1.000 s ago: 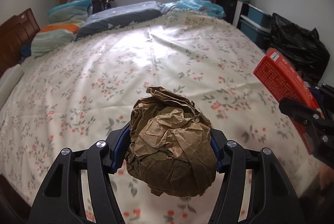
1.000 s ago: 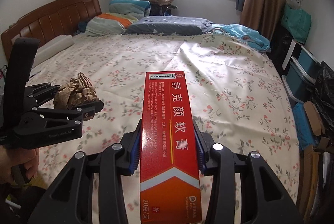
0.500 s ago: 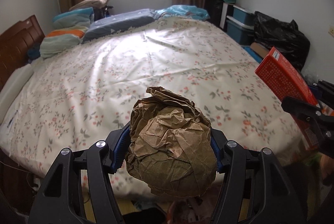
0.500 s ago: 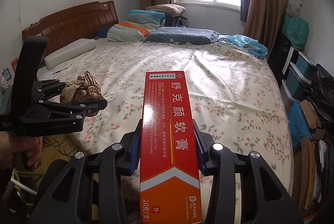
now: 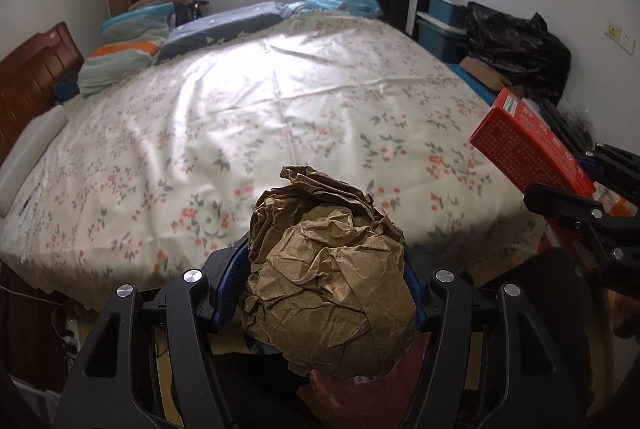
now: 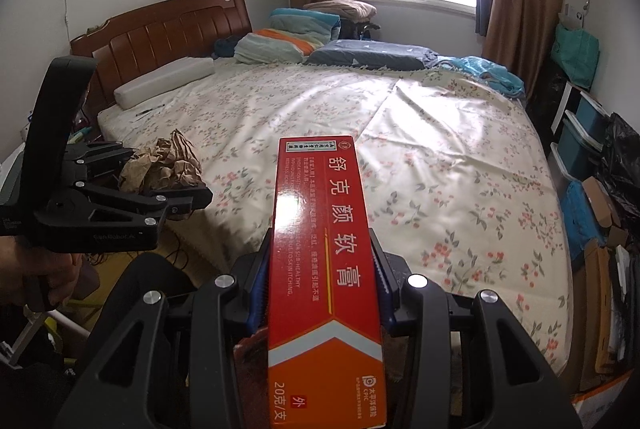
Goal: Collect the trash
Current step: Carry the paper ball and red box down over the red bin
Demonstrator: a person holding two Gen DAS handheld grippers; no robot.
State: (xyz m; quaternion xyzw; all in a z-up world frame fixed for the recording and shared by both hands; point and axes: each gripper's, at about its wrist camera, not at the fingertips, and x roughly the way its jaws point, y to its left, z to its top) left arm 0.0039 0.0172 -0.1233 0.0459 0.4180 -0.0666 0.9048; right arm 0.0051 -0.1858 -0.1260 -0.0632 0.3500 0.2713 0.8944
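A crumpled ball of brown paper [image 5: 328, 269] fills the middle of the left wrist view, with my left gripper [image 5: 326, 285] shut on it, blue pads pressing both sides. A long red ointment box [image 6: 324, 265] with white lettering stands lengthwise between the pads of my right gripper [image 6: 322, 289], which is shut on it. Both loads hang off the near edge of the bed [image 5: 280, 101]. The red ointment box [image 5: 532, 149] shows at the right of the left wrist view, and the brown paper [image 6: 164, 165] in the left gripper [image 6: 176, 197] at the left of the right wrist view.
Below the paper ball something reddish [image 5: 360, 393] shows, unclear what. A wooden headboard [image 6: 160, 33] and pillows [image 6: 288, 37] lie at the far left. Black rubbish bags [image 5: 516, 49], blue storage bins [image 5: 440, 25] and cardboard boxes [image 6: 600, 237] crowd the right wall. A hand [image 6: 36, 277] holds the left gripper.
Both grippers have drawn back from over the bed to beyond its near edge, keeping their loads. The floor beside the bed and a reddish thing below have come into view.
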